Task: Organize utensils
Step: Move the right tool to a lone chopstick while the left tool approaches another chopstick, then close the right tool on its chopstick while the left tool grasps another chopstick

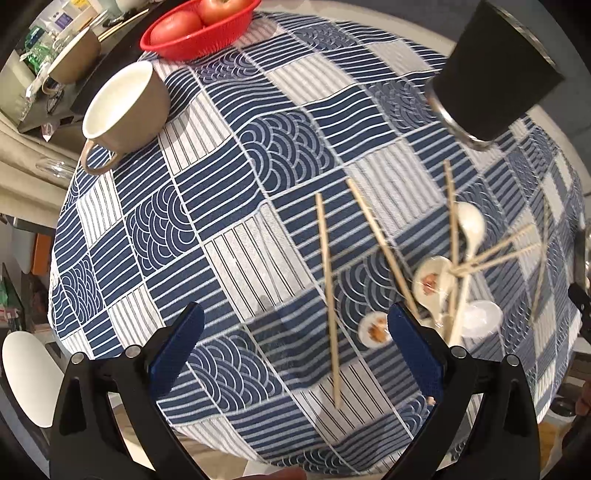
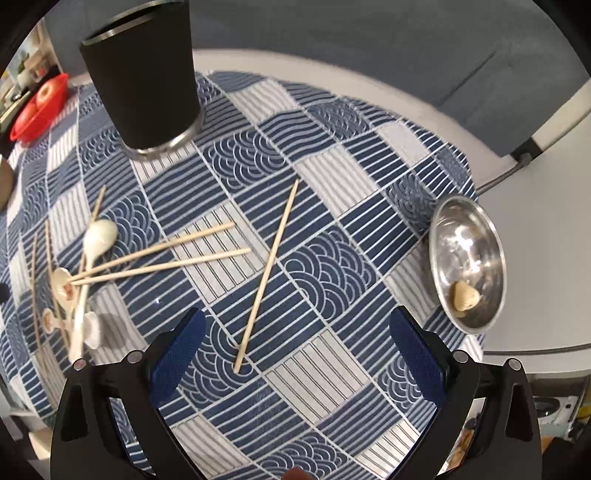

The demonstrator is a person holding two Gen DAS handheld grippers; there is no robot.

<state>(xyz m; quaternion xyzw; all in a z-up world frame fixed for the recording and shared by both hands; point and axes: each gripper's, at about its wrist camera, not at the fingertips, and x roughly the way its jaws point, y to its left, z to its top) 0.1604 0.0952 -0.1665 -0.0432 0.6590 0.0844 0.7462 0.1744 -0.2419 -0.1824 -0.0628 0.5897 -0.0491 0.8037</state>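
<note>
Both claws hang wide open, empty; the right claw point(image 2: 295, 350) should straddle the lone chopstick point(image 2: 266, 277) at centre frame squarely.

Your left wrist view cuts the black holder point(image 1: 495, 70) at the top edge, so its mouth is out of sight, and the red basket point(image 1: 195, 33) loses its far rim there too. The pile of spoons point(image 1: 443, 288) and crossed chopsticks point(image 1: 491, 254) is smeared; you cannot tell which piece lies on which. One spoon's handle runs behind your right-hand blue pad. In your right wrist view the holder's interior is hidden, and the pale lump point(image 2: 465, 295) in the steel bowl point(image 2: 469, 225) is too small to name.
</note>
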